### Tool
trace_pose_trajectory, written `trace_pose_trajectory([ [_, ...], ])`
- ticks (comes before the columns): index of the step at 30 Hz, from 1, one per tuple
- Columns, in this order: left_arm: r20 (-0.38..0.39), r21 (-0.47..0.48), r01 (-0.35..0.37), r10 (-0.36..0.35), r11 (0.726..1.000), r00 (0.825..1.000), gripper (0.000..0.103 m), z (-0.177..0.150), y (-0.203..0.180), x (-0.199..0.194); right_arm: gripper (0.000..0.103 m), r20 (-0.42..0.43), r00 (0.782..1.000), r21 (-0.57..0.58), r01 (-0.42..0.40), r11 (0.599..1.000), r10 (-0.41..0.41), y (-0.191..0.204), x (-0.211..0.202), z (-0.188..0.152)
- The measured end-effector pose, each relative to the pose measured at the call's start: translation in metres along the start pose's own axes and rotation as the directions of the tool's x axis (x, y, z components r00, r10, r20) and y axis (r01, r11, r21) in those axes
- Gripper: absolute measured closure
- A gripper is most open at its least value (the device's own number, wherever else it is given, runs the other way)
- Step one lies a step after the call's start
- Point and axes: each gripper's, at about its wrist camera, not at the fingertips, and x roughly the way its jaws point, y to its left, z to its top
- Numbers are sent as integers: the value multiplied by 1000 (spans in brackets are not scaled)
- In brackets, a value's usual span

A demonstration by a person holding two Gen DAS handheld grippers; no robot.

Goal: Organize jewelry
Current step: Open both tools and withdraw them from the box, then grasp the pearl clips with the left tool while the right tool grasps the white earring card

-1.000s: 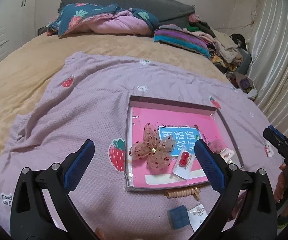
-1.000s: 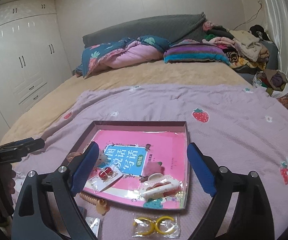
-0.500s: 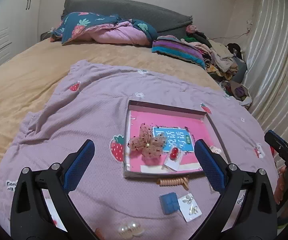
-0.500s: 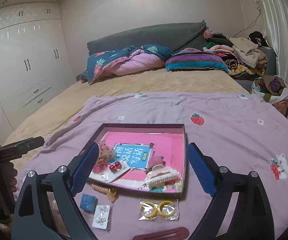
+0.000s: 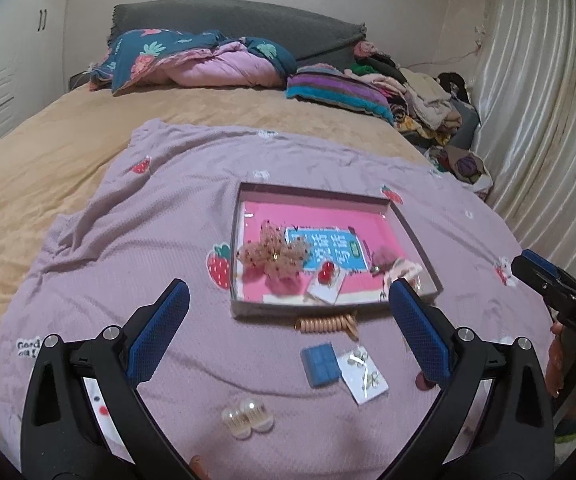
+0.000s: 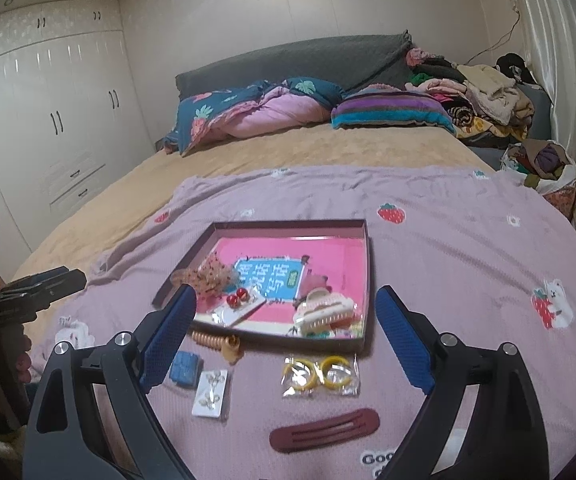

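1. Step in hand, as I judge it: a pause between pickups, with both tools hanging above the lilac blanket [image 6: 467, 240] on the bed and neither committed to a piece
2. The tray [image 6: 361, 338] sits at 12 o'clock in both wrist views; inside it lie a sequined bow [image 5: 274, 256], a card of red earrings [image 5: 327, 274] and a cream claw clip [image 6: 323, 310]
3. Loose pieces lie on the blanket on the near side of the tray: a coiled hair tie [image 5: 325, 324] touching the tray's near wall, a blue square [image 5: 319, 364] beside a white earring card [image 5: 363, 374], two clear bead balls [image 5: 248, 422] at 6 o'clock in the left view, a bag of yellow rings [image 6: 319, 372] and a maroon hair clip [image 6: 323, 428] at 6 o'clock in the right view
4. Left gripper [image 5: 288, 332]: jaws wide apart, holding nothing and touching nothing; the blue square and earring card lie between the fingers in its view
5. Right gripper [image 6: 286, 334]: jaws equally wide, empty; the ring bag sits between its fingers
6. Next move likely calls for lowering one tool onto a loose piece, straddling it, closing gently, then carrying it over the near wall into the tray
7. The flat cards and the slippery bag may be hard to pinch off soft cloth, so a low approach angle seems wise
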Motion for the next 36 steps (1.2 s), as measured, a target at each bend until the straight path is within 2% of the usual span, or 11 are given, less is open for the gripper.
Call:
trace_pose_trajectory([
  [20, -92, 38, -60, 64, 997, 994, 10, -51, 6, 5, 13, -77, 996, -29, 40, 999, -43, 12, -2, -42],
  [36, -187, 59, -102, 111, 993, 976, 10, -96, 23, 13, 13, -158, 988, -116, -21, 993, 3, 48, 21, -62],
])
